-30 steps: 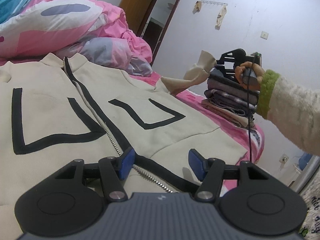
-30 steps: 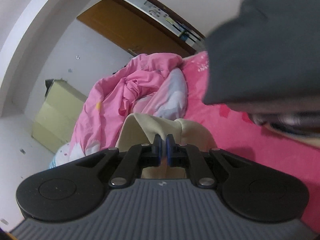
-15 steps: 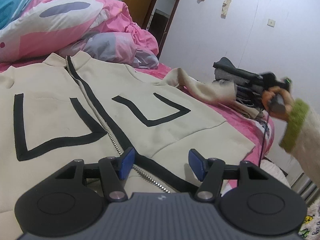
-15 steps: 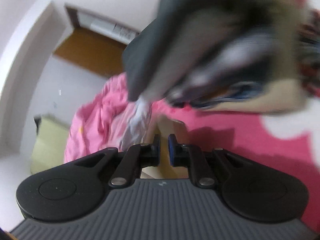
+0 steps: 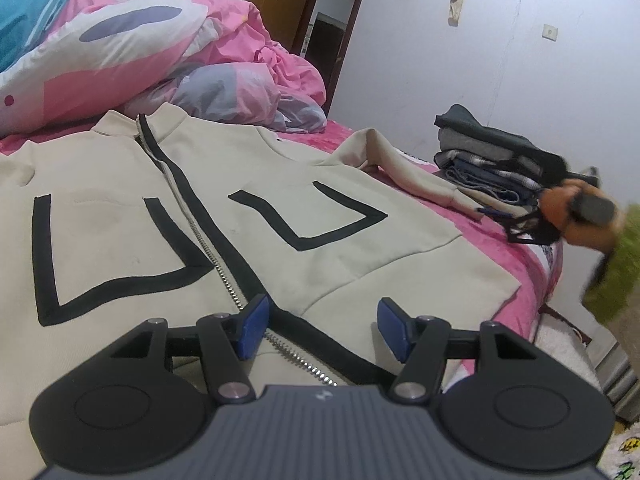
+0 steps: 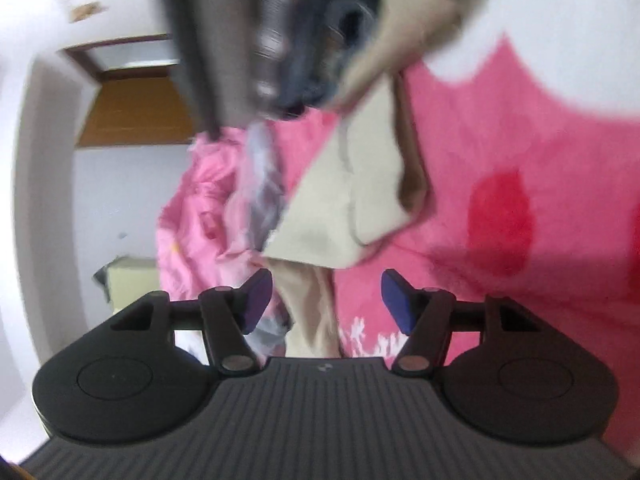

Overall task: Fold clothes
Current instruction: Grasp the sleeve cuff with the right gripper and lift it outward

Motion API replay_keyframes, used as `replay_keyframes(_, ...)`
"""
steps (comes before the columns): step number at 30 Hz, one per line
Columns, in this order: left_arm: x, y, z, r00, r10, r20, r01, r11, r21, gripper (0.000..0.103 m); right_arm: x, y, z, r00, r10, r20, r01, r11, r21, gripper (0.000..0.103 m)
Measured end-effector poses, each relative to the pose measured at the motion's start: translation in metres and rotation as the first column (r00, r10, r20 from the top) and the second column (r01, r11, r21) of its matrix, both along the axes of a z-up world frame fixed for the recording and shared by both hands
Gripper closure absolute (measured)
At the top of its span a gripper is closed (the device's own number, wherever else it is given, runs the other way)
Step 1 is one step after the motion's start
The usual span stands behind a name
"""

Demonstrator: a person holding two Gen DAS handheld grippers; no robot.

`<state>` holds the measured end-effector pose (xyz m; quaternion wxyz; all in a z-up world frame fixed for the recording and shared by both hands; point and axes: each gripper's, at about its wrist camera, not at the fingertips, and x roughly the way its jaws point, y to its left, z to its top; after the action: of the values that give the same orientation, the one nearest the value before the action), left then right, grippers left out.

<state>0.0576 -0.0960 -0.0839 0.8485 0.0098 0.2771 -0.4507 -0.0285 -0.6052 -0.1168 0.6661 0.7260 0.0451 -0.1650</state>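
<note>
A cream zip jacket with black angular stripes (image 5: 208,216) lies flat, front up, on the pink bed. Its right sleeve (image 5: 404,168) stretches out toward the stack of folded clothes. My left gripper (image 5: 320,330) hovers open over the jacket's hem, astride the zipper, holding nothing. In the left wrist view my right gripper (image 5: 532,216) is a dark blur beside the sleeve cuff, held by a hand (image 5: 580,220). In the right wrist view the right gripper (image 6: 326,300) stands open just behind the cream sleeve cuff (image 6: 344,204), which lies loose on the pink sheet.
A stack of folded clothes (image 5: 484,160) sits at the bed's right edge. A heap of pink bedding and a pillow (image 5: 132,60) fills the far side. A brown door (image 5: 304,12) and white wall stand behind. The bed edge drops away at right.
My right gripper lowered the sleeve from beside the stack down onto the bed and opened, letting the cuff go. The left gripper stayed in place, open.
</note>
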Motion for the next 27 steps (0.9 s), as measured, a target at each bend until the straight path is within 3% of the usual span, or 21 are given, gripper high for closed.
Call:
replay_keyframes(4, -0.001, -0.001, 0.000, 1.000, 0.010, 0.002, -0.010, 1.000, 0.004, 0.041, 0.039, -0.015, -0.022, 0.995, -0.094, -0.037, 0.097, 0.990, 0.104, 0.046)
replay_keyframes(6, -0.002, -0.002, 0.000, 1.000, 0.012, 0.008, -0.012, 1.000, 0.008, 0.041, 0.055, -0.023, -0.024, 0.987, -0.160, -0.027, 0.162, 0.982, 0.094, 0.051)
replay_keyframes(9, -0.003, -0.002, -0.001, 1.000, 0.014, 0.012, -0.014, 1.000, 0.007, 0.041, 0.070, -0.027, -0.016, 0.963, -0.257, -0.076, 0.255, 0.967, -0.024, 0.083)
replay_keyframes(10, -0.003, -0.002, -0.001, 1.000, 0.015, 0.010, -0.015, 1.000, 0.004, 0.041, 0.073, -0.028, -0.015, 0.953, -0.286, -0.095, 0.282, 0.958, -0.059, 0.089)
replay_keyframes(13, -0.002, 0.001, -0.002, 1.000, 0.017, 0.000, -0.017, 1.000, -0.016, 0.041, 0.081, -0.027, -0.006, 0.936, -0.331, -0.120, 0.313, 0.939, -0.144, 0.093)
replay_keyframes(17, 0.001, 0.006, -0.005, 1.000, 0.008, -0.009, -0.008, 0.999, -0.048, 0.041, 0.100, -0.009, 0.043, 0.947, -0.306, -0.101, 0.251, 0.896, -0.366, 0.094)
replay_keyframes(22, 0.005, 0.014, -0.009, 0.999, -0.006, -0.033, 0.002, 0.994, -0.107, 0.042, 0.139, 0.020, 0.131, 0.976, -0.214, -0.033, 0.145, 0.756, -0.639, 0.095)
replay_keyframes(23, 0.005, 0.016, -0.010, 0.999, -0.009, -0.037, 0.005, 0.993, -0.119, 0.042, 0.155, 0.036, 0.148, 0.992, -0.126, -0.030, 0.071, 0.722, -0.689, 0.095)
replay_keyframes(25, 0.006, 0.018, -0.012, 0.999, -0.015, -0.038, 0.010, 0.991, -0.134, 0.042, 0.189, 0.068, 0.183, 0.998, 0.054, -0.042, -0.066, 0.625, -0.778, 0.095)
replay_keyframes(27, 0.007, 0.019, -0.013, 0.999, -0.021, -0.038, 0.016, 0.989, -0.147, 0.042, 0.222, 0.101, 0.217, 0.971, 0.228, -0.077, -0.183, 0.494, -0.850, 0.095)
